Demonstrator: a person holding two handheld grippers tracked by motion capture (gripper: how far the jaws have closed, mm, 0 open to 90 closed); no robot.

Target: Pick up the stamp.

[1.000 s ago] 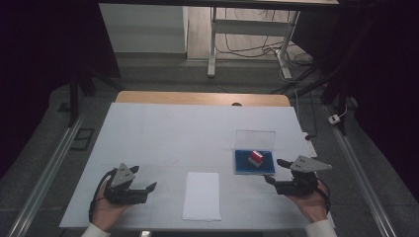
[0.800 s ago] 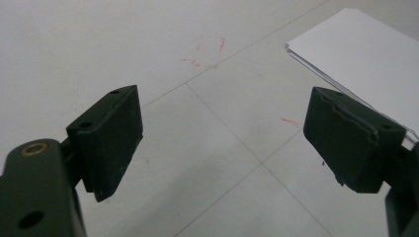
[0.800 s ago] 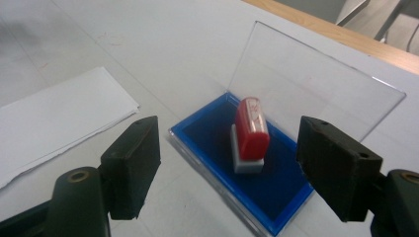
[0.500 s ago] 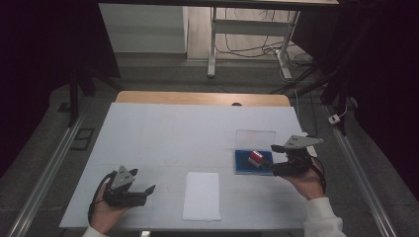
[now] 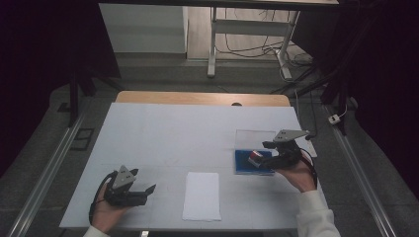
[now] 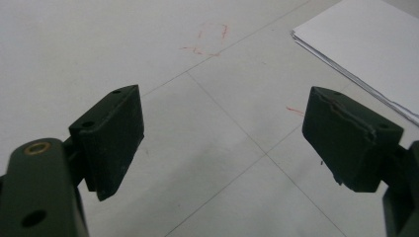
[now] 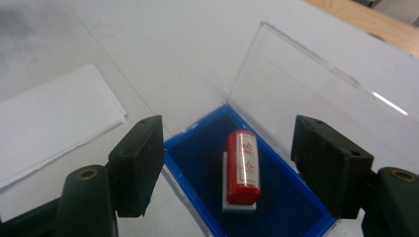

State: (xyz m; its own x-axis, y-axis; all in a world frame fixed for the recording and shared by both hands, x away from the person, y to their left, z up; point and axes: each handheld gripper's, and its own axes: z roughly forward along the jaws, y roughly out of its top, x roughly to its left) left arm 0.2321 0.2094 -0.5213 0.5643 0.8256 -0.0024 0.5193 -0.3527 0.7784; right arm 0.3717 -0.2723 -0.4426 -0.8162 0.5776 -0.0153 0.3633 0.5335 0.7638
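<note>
The right gripper has been brought over the blue box, and its jaws, just narrowing, are being kept apart around the red stamp lying inside. A grasp is probably being prepared. The left gripper is being held wide apart.

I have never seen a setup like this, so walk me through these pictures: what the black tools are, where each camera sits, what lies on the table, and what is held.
A person holds a two-jaw gripper in each hand. The high view looks down on the white table. Two more cameras ride on the grippers, looking along their black jaws. The left gripper rests open near a sheet of paper. The right gripper, its jaws just narrowing, hovers open over a red stamp lying in a blue case with a clear lid raised. Nothing is held yet.
</note>
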